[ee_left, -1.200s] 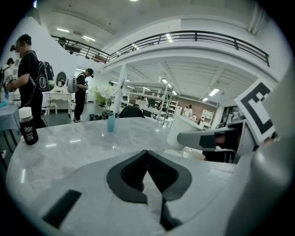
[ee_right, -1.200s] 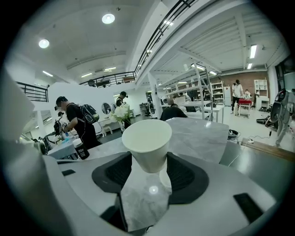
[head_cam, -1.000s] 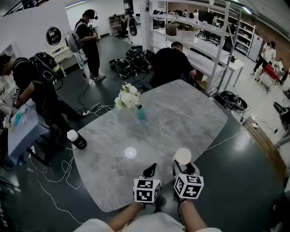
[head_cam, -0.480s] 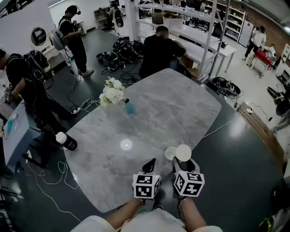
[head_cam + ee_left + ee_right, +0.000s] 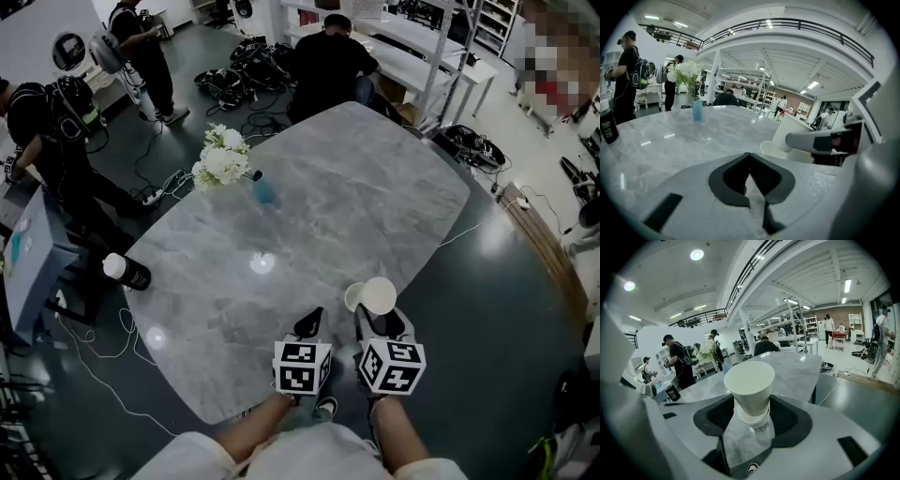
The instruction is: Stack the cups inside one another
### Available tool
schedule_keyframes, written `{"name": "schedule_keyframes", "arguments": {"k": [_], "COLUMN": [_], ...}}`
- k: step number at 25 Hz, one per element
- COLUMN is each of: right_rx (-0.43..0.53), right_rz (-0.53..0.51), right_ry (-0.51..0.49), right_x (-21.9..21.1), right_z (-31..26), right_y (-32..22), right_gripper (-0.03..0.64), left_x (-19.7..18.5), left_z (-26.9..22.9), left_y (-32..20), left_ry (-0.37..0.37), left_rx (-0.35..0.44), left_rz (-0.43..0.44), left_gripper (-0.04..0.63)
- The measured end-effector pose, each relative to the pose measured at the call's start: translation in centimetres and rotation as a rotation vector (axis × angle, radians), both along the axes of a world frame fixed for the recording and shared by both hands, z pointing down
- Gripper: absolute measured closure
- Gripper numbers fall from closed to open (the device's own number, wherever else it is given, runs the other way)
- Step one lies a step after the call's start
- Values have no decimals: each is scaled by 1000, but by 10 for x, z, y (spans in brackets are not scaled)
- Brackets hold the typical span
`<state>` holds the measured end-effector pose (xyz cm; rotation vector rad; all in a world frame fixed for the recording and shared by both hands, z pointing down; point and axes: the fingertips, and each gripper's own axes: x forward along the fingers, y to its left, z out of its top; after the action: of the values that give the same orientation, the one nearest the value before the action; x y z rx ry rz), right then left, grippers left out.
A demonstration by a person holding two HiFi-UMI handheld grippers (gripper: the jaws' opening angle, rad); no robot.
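My right gripper [image 5: 379, 321] is shut on a white paper cup [image 5: 380, 294], held mouth up near the table's front edge. In the right gripper view that cup [image 5: 750, 383] stands between the dark jaws. A second white cup [image 5: 353, 298] stands on the grey marble table [image 5: 309, 225], touching the held cup's left side. In the left gripper view the held cup [image 5: 793, 132] leans with its base at the rim of the standing cup [image 5: 769, 149]. I cannot tell how far it is in. My left gripper [image 5: 309, 325] is shut and empty, just left of both cups.
A blue vase [image 5: 264, 190] with white flowers [image 5: 223, 161] stands at the table's far left. A black bottle with a white cap [image 5: 127, 272] sits at the left edge. A person [image 5: 328, 61] sits at the far end. Others stand left, with cables on the floor.
The standing cup has come into view at the held cup's left. The head view has shifted, so the table appears nearer; both grippers keep their places at the front edge.
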<state>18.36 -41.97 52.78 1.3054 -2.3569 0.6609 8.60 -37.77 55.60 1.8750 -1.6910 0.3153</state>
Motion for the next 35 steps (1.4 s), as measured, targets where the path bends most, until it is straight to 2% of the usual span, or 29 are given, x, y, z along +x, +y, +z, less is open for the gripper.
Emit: {"name": "schedule_keyframes", "arguments": {"k": [17,35], "right_rx": [-32,-41], "right_rz": [-43,-16], "right_ry": [78,38], "right_x": [-20,-13], "right_z": [26,34], "right_y": [0,3], "right_gripper": [399,388], "left_x": [-15,-16], "left_z": [28,36], "left_y": [-3,1], "left_ry": [31,43], "left_rx": [-48,-64], "left_rz": [-2,-6], "left_gripper": [600,600]}}
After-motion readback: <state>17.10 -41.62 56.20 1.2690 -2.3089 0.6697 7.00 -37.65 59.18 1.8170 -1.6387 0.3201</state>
